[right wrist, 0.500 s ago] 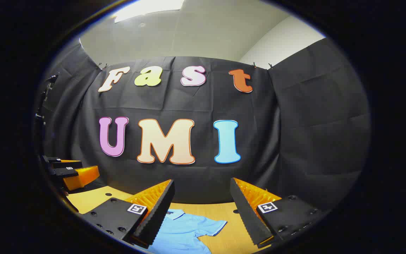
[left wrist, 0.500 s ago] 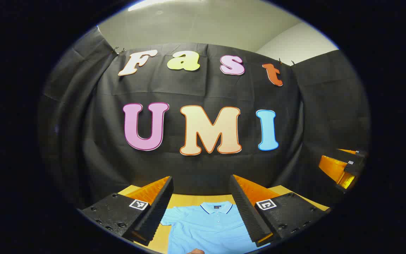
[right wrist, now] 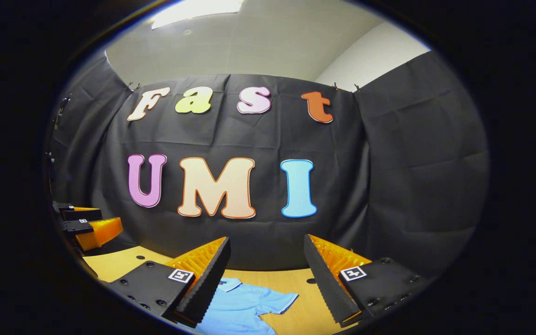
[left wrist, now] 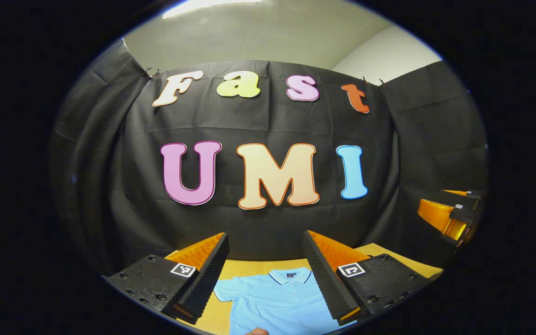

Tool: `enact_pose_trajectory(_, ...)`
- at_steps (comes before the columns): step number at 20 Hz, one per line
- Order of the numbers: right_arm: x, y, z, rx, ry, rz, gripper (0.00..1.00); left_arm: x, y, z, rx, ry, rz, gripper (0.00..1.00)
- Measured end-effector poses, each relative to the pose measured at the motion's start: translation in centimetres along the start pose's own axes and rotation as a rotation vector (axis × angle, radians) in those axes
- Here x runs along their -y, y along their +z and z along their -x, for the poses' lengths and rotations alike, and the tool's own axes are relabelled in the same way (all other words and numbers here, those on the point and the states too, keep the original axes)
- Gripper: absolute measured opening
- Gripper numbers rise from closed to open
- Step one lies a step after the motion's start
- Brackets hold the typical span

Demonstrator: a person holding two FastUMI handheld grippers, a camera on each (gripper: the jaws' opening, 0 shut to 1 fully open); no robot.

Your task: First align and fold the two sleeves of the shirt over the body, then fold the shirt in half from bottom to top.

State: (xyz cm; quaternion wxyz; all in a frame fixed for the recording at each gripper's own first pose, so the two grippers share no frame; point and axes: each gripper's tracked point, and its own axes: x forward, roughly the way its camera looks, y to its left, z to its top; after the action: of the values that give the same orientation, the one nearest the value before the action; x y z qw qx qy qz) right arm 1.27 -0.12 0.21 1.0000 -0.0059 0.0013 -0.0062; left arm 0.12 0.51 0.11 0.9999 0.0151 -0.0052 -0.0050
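A light blue polo shirt (left wrist: 275, 300) lies flat on the wooden table (left wrist: 249, 268), collar toward the black back wall. In the left gripper view my left gripper (left wrist: 265, 272) hangs open above the shirt's collar and chest, nothing between its fingers. My right gripper (right wrist: 265, 274) is also open and empty, held above the shirt (right wrist: 242, 304), whose short sleeve (right wrist: 282, 299) spreads out on the table (right wrist: 291, 279). The right gripper (left wrist: 452, 216) shows at the far right of the left gripper view, the left gripper (right wrist: 86, 225) at the far left of the right gripper view.
The black cloth wall stands close behind the table's far edge. Bare wood lies to the right of the shirt's sleeve in the right gripper view, with a small dark hole (right wrist: 311, 280) in the tabletop there. A fingertip (left wrist: 256, 331) peeks at the bottom of the left gripper view.
Both views shifted slightly; the shirt sits a little lower and farther right in the left gripper view. The grippers stay open and apart from the shirt.
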Motion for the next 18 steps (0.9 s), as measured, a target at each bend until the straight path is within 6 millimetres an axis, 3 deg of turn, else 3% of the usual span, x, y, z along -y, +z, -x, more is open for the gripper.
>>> enact_pose_trajectory(7, -1.1, -1.0, -0.8, -0.021, 0.01, 0.017, 0.98, -1.3, -0.1, -0.2, 0.003, 0.015, -0.003, 0.95)
enact_pose_trajectory(13, -1.1, -4.8, -3.6, -0.095, 0.001, 0.067, 0.98, -2.9, -0.1, -0.1, 0.003, 0.03, -0.018, 0.94)
enact_pose_trajectory(18, 0.1, -8.5, -6.6, -0.157, -0.034, 0.079, 0.98, -4.8, -0.1, -0.5, 0.006, 0.057, -0.033, 0.94)
